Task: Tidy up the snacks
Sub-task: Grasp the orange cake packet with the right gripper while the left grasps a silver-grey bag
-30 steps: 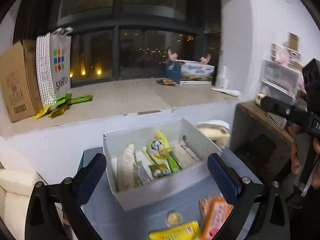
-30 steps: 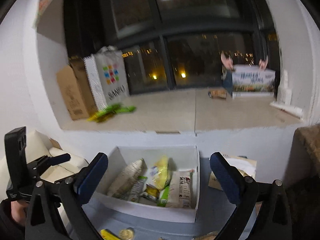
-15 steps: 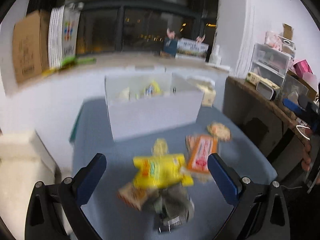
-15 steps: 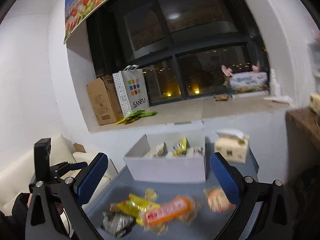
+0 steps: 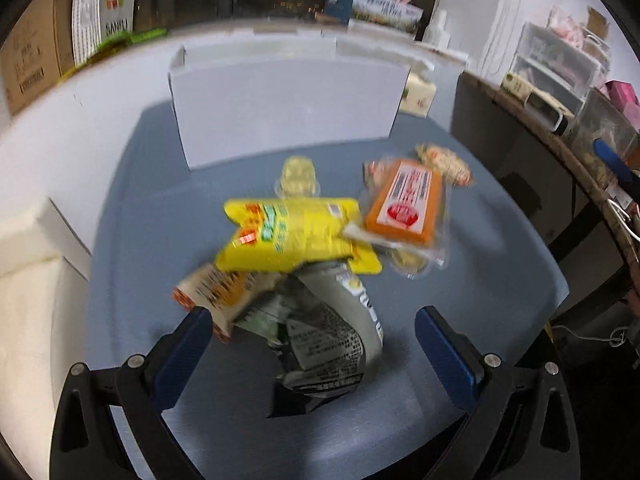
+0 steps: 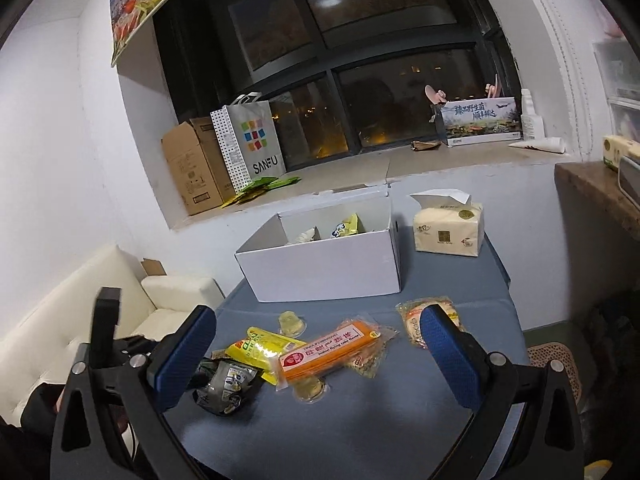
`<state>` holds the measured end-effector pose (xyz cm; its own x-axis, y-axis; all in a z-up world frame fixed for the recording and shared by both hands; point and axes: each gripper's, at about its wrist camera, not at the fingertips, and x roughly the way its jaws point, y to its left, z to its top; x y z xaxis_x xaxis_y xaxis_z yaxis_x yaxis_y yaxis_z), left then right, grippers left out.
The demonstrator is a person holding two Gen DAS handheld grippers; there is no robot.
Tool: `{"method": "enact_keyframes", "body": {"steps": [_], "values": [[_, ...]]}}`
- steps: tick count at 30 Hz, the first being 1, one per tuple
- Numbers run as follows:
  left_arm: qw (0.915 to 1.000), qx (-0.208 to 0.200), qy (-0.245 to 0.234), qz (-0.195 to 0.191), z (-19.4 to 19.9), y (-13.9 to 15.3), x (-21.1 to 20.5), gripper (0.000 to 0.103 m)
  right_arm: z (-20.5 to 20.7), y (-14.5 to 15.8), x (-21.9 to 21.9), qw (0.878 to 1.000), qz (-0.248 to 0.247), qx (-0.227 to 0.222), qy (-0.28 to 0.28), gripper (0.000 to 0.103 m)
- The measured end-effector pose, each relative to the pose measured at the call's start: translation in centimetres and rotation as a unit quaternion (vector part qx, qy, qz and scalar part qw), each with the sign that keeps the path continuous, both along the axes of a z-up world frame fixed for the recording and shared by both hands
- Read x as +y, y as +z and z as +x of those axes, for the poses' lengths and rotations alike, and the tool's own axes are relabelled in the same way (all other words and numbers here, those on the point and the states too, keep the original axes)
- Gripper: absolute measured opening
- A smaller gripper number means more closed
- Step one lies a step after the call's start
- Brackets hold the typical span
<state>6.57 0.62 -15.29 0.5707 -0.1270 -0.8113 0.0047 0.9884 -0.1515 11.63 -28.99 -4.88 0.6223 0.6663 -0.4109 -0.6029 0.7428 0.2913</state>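
Note:
A pile of snacks lies on the blue table point(image 6: 360, 432): a yellow packet point(image 5: 292, 236) point(image 6: 260, 350), an orange packet point(image 5: 408, 200) point(image 6: 328, 350), a dark grey packet point(image 5: 320, 336) point(image 6: 226, 384), an orange-and-white packet point(image 5: 218, 292), a round cracker pack point(image 5: 444, 160) point(image 6: 416, 316) and small jelly cups point(image 5: 298, 174). A white box point(image 5: 280, 100) point(image 6: 324, 268) behind them holds several snacks. My left gripper point(image 5: 312, 344) is open, low over the grey packet. My right gripper point(image 6: 316, 356) is open, held back from the pile and empty.
A tissue pack point(image 6: 448, 228) stands right of the box. A window ledge behind holds a cardboard box point(image 6: 192, 168), a paper bag point(image 6: 252, 144) and green packets point(image 6: 264, 188). A white sofa point(image 6: 60, 320) is left of the table, a wooden shelf point(image 5: 560, 140) right.
Both grippers pulled back from above the box and dropped lower. My left gripper has come down close over the snack pile. The box now looks farther away.

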Motion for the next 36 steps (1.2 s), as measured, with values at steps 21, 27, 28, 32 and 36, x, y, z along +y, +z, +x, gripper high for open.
{"method": "enact_keyframes", "body": {"steps": [21, 27, 28, 32, 36], "values": [[0.9848, -0.134, -0.002, -0.111, -5.6, 6.1, 4.3, 0.047, 6.5, -10.6, 6.0, 0.969, -0.005, 0.244, 0.041, 0.103], [0.9767, -0.158, 0.014, -0.144, -6.8, 6.8, 6.3, 0.047, 10.0, -13.9, 7.4, 0.939, 0.076, 0.332, 0.048, 0.103], [0.9748, -0.162, 0.015, -0.153, -6.9, 6.7, 6.6, 0.047, 10.6, -14.5, 7.6, 0.933, 0.089, 0.345, 0.044, 0.103], [0.9658, -0.176, 0.021, -0.189, -7.2, 6.6, 7.8, 0.047, 12.2, -15.9, 8.2, 0.918, 0.124, 0.376, 0.038, 0.058], [0.9602, -0.180, 0.032, -0.211, -7.2, 6.1, 8.8, 0.047, 12.3, -17.1, 7.8, 0.905, 0.139, 0.401, 0.020, 0.018]]}}
